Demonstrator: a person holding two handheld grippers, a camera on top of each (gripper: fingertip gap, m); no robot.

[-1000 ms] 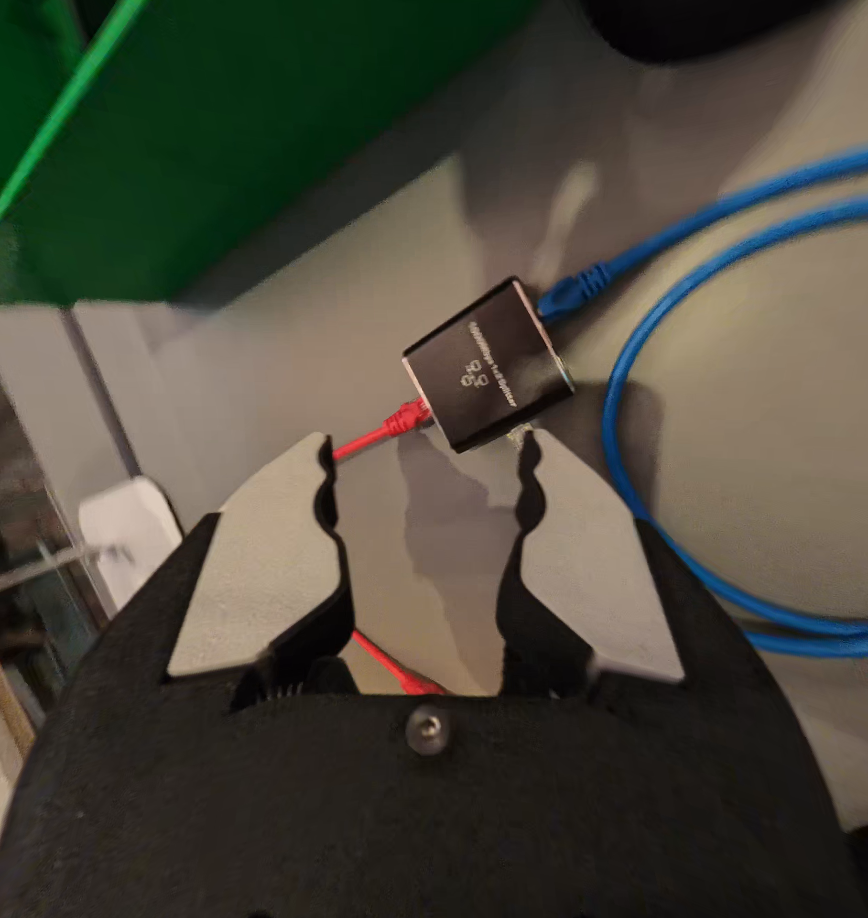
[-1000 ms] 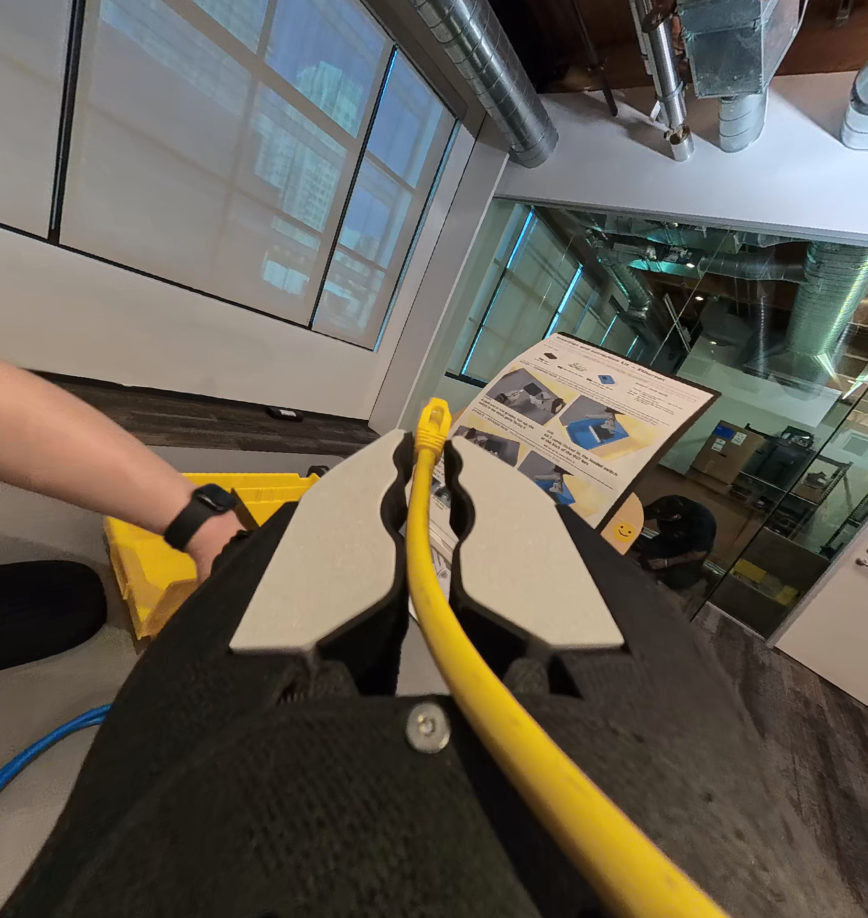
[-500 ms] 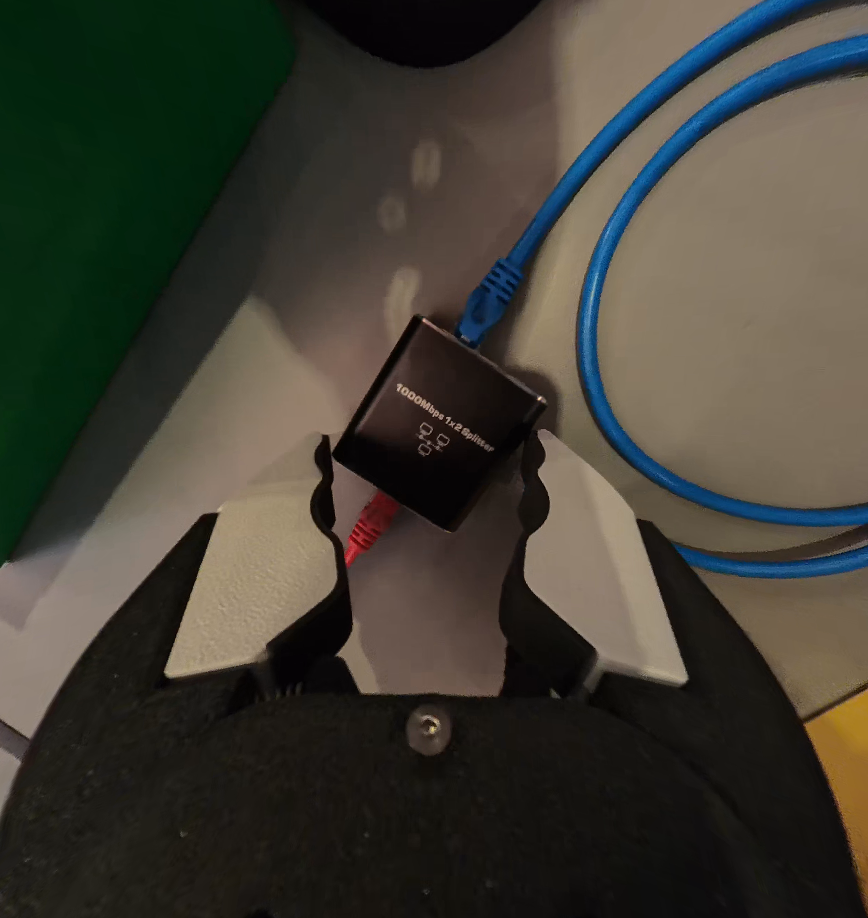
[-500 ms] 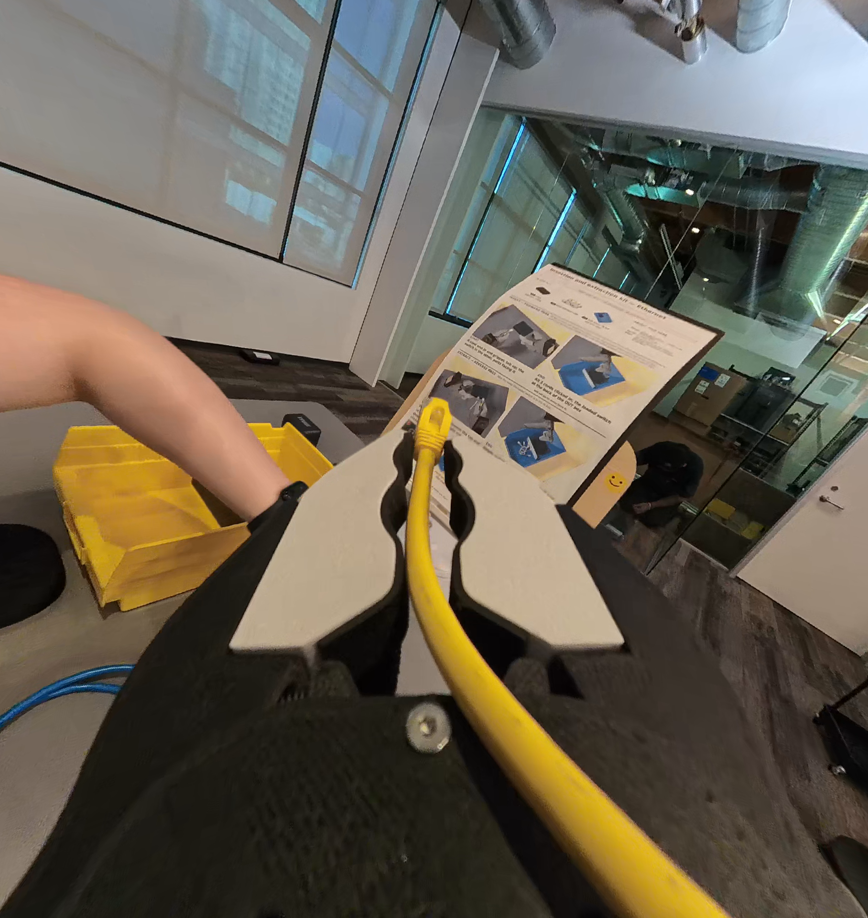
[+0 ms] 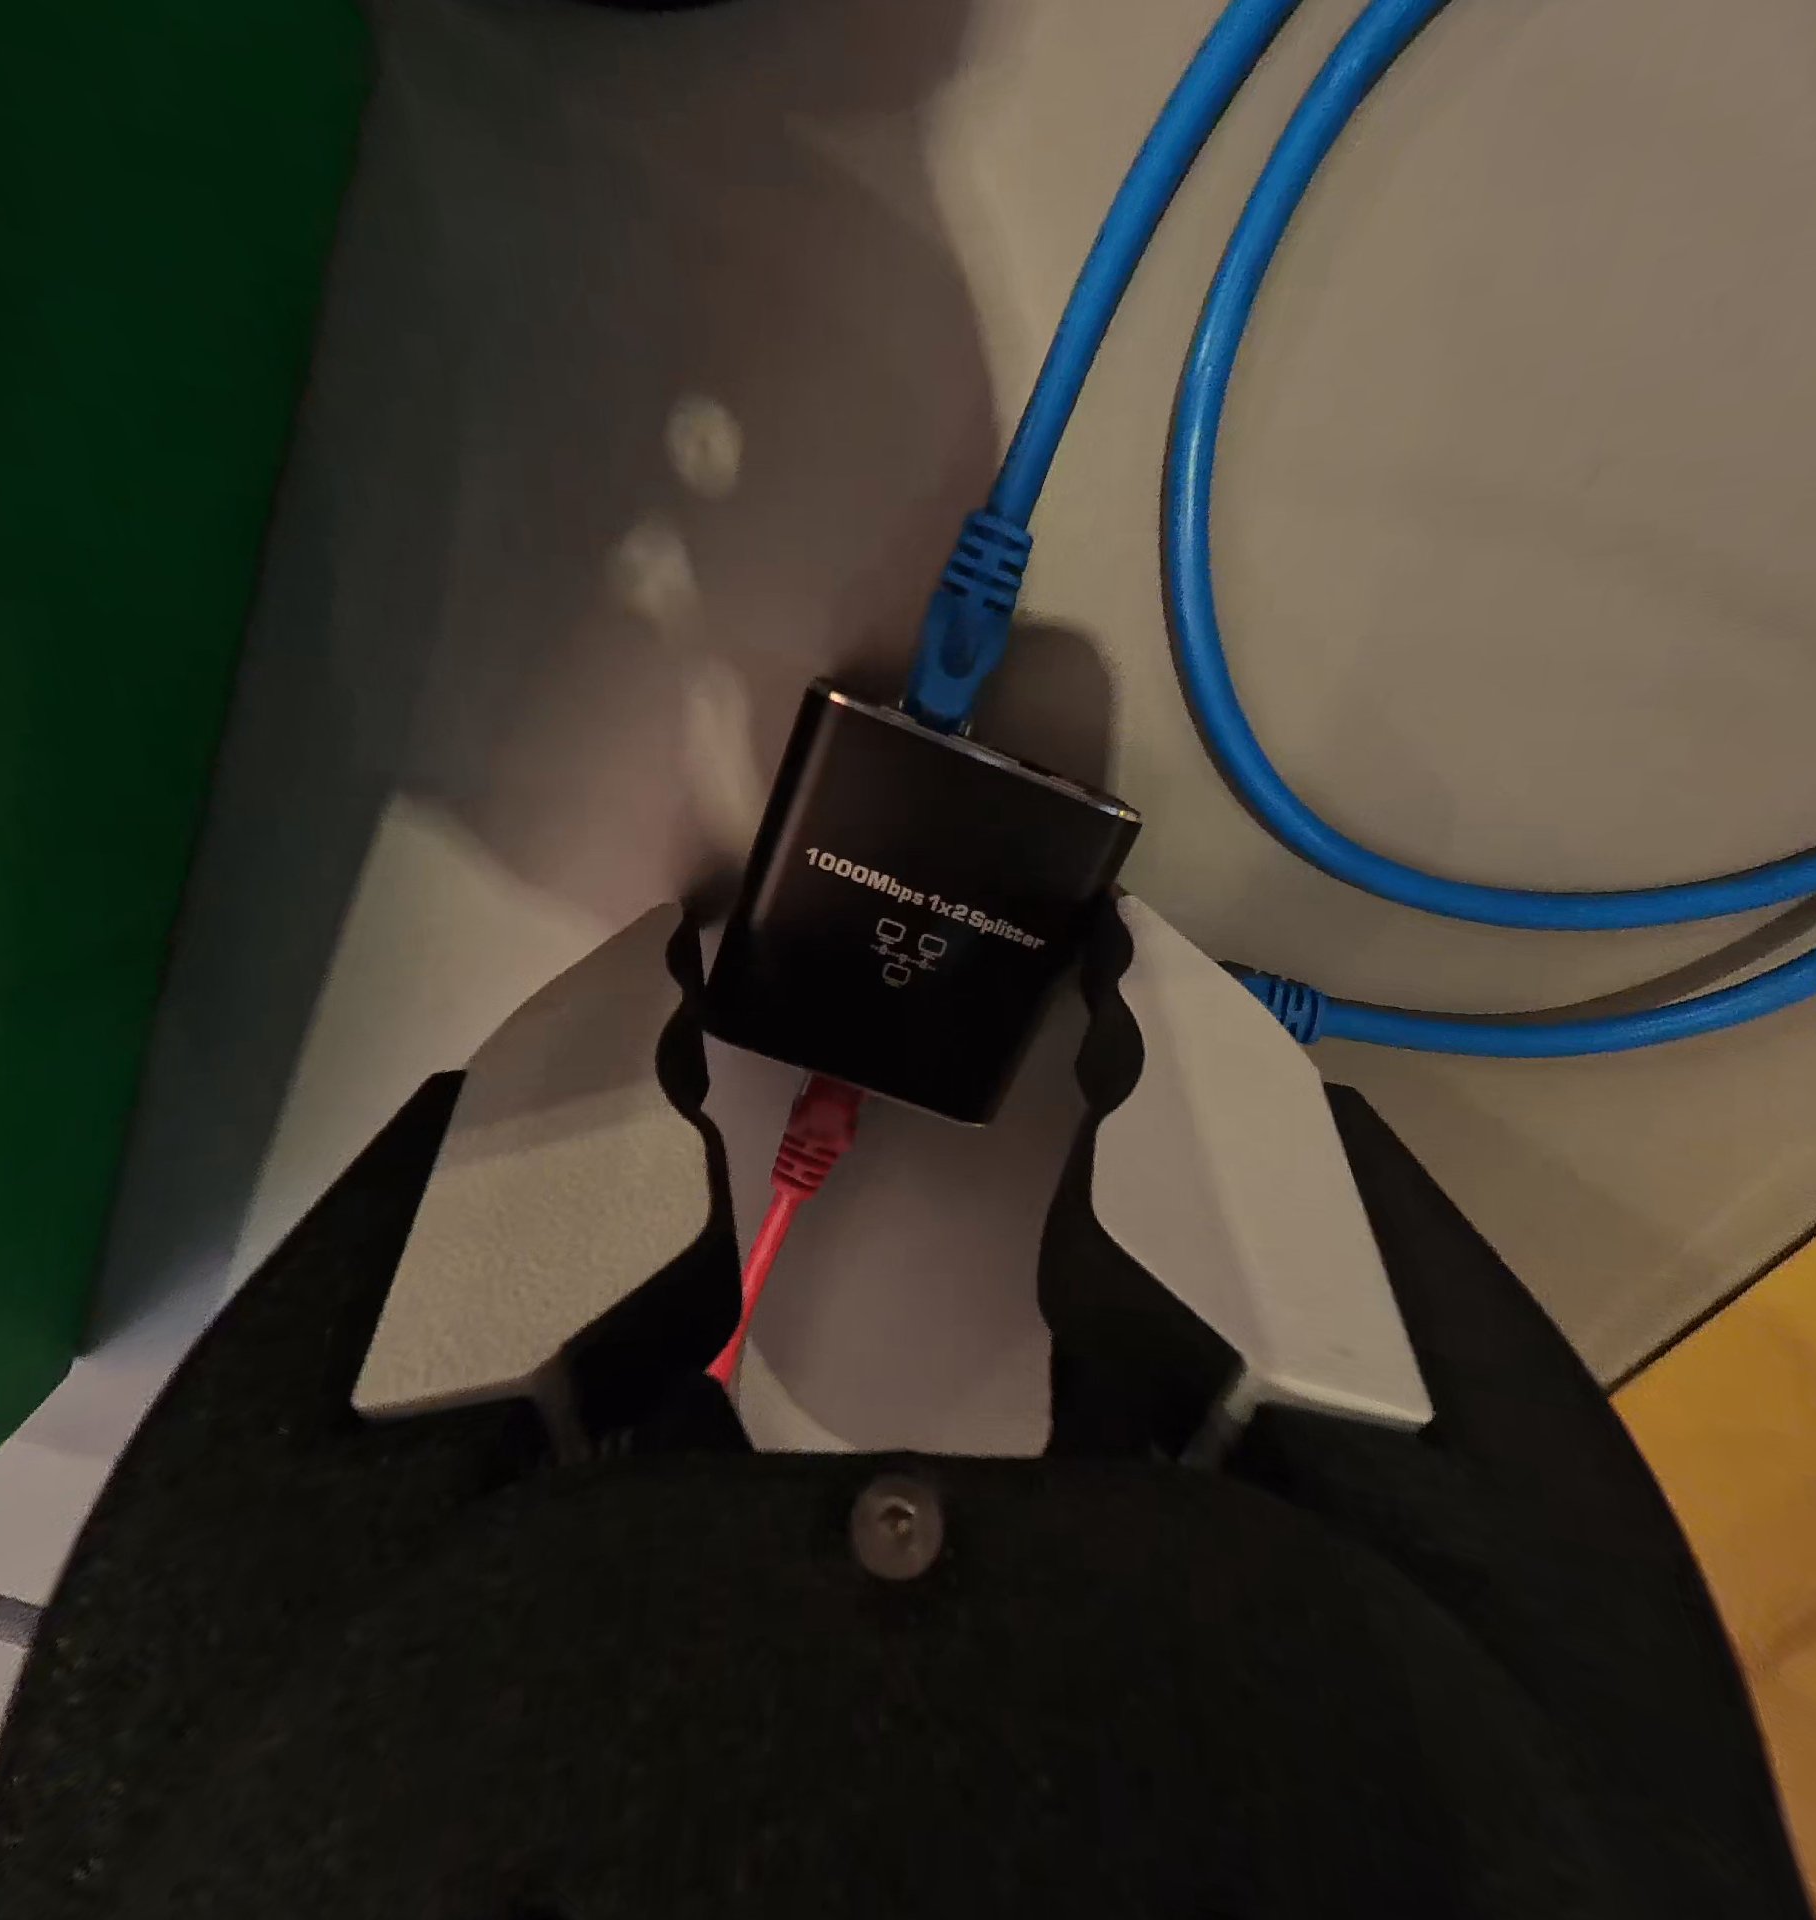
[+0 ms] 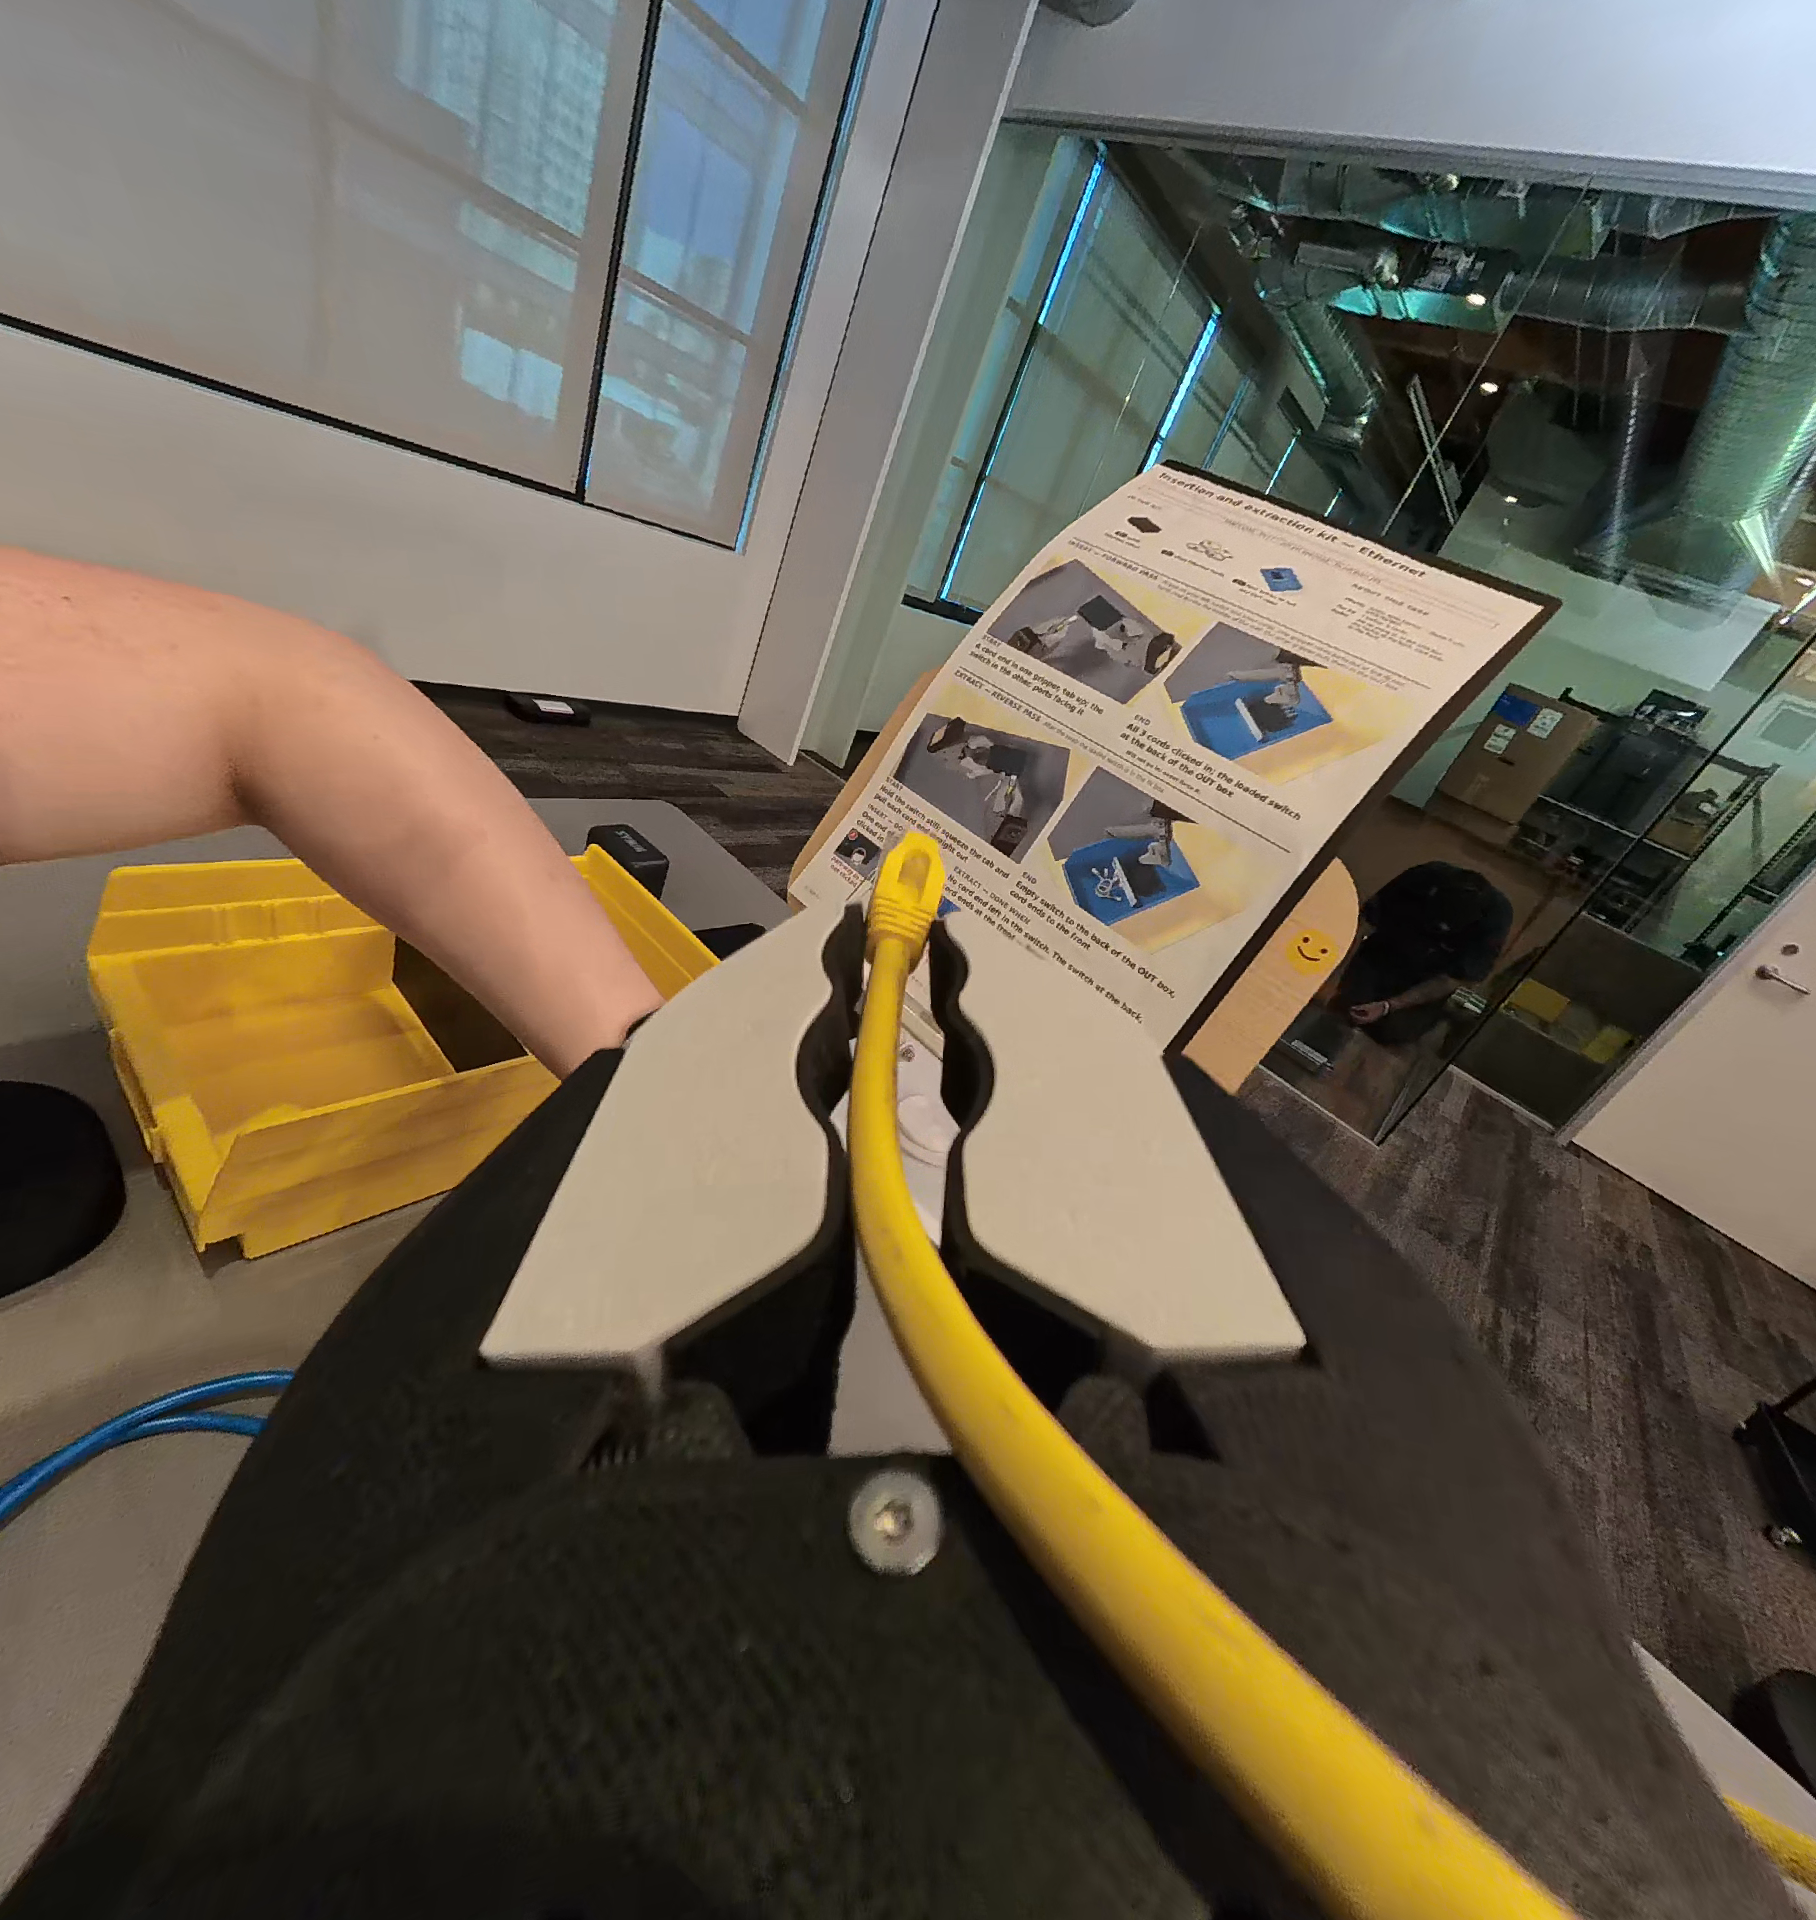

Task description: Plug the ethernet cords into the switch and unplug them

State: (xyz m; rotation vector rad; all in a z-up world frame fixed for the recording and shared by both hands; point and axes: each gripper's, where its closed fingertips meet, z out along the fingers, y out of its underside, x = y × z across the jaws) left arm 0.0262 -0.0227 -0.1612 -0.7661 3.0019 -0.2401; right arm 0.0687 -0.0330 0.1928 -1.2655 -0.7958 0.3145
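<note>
A small black switch [image 5: 914, 914] lies on the grey table [image 5: 1506, 520]. A blue cord [image 5: 1091, 343] is plugged into its far side and a red cord [image 5: 816, 1138] into its near side. My left gripper [image 5: 899, 914] is open, its fingertips either side of the switch's near half. The red cord runs back between the fingers. My right gripper [image 6: 899, 925] is held up off the table. It is shut on a yellow cord [image 6: 883, 1091], with the yellow plug [image 6: 909, 878] sticking out past the fingertips.
The blue cord loops to the right of the switch, with its free plug [image 5: 1283, 1003] by my left gripper's right finger. A green object [image 5: 104, 520] stands at the left. A yellow bin [image 6: 291, 1049], a person's arm [image 6: 260, 748] and an instruction board [image 6: 1195, 748] are in the right wrist view. Tip to tip, the grippers are about 35 cm apart.
My left gripper has turned and moved forward until the switch sits between its fingertips. My right gripper has tilted downward, still holding the yellow cord.
</note>
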